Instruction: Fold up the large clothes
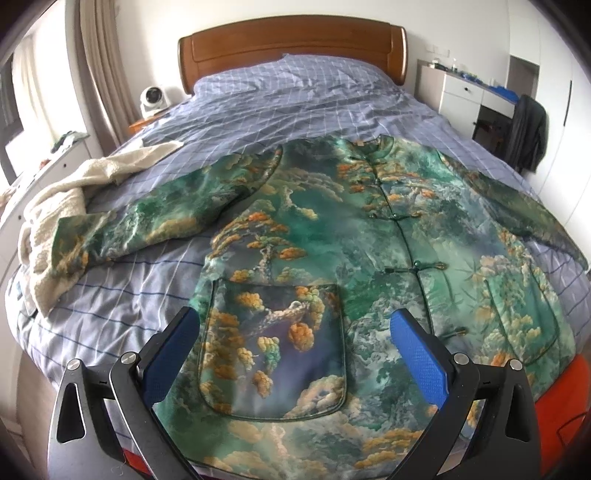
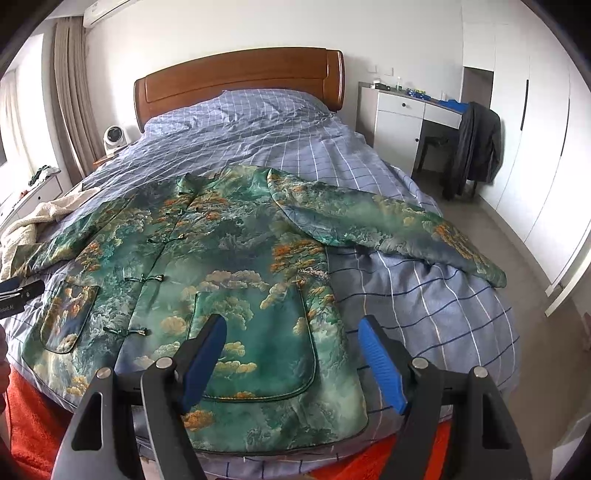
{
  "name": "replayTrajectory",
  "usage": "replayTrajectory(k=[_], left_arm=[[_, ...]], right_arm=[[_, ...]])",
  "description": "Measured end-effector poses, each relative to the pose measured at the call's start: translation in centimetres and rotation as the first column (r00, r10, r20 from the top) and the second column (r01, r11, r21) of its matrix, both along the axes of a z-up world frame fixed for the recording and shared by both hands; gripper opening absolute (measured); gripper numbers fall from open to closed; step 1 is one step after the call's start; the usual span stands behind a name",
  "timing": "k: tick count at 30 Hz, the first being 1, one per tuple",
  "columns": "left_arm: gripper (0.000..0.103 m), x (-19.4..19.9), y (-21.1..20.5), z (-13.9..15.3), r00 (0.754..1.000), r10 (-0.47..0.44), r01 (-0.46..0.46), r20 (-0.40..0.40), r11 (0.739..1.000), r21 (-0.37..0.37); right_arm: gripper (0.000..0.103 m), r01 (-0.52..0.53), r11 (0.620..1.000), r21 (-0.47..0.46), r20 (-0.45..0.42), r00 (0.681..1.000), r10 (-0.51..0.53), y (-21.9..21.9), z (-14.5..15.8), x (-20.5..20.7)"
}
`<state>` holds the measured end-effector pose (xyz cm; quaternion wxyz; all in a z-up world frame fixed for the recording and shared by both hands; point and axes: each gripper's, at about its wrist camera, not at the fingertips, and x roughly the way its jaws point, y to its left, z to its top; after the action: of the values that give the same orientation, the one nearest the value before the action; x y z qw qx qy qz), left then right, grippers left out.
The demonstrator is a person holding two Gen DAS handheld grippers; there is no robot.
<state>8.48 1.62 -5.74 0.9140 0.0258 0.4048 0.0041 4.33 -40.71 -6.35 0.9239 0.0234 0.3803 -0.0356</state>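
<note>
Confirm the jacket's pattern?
The jacket is green with a landscape print of orange-gold trees and pale clouds; clearest in the left wrist view.

A bed (image 2: 424, 295) with a wooden headboard (image 2: 240, 81) and a blue checked cover stands against a white wall (image 2: 240, 26). On one side are beige curtains (image 2: 70, 92) lit by daylight and a small white fan (image 2: 112, 138); on the other, a white desk (image 2: 402, 110) and a chair with a dark jacket (image 2: 476, 147) hung over it. White wardrobe doors (image 2: 543, 147) line the far side above a grey floor (image 2: 517, 236).
</note>
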Motion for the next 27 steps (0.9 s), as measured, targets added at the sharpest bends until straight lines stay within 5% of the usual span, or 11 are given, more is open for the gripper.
replayTrajectory(k=[12, 17, 20, 27], left_arm=[[0.103, 0.6, -0.9, -0.8, 1.0, -0.01, 0.011, -0.011, 1.0, 0.029], [0.103, 0.7, -0.3, -1.5, 0.999, -0.028, 0.027, -0.02, 0.998, -0.06], [0.103, 1.2, -0.2, -1.5, 0.999, -0.042, 0.04, -0.018, 0.992, -0.119], [0.103, 2.7, -0.9, -1.7, 0.999, -0.043, 0.042, -0.009, 0.992, -0.12]], right_arm=[[0.076, 0.019, 0.999, 0.039, -0.046, 0.999, -0.017, -0.2, -1.7, 0.0], [0.076, 0.023, 0.998, 0.058, -0.053, 0.998, -0.019, -0.1, -2.3, 0.2], [0.076, 0.027, 0.994, 0.104, -0.04, 0.999, -0.023, -0.6, -2.5, 0.1], [0.076, 0.068, 0.962, 0.263, -0.009, 0.998, -0.068, -4.0, -3.1, -0.3]])
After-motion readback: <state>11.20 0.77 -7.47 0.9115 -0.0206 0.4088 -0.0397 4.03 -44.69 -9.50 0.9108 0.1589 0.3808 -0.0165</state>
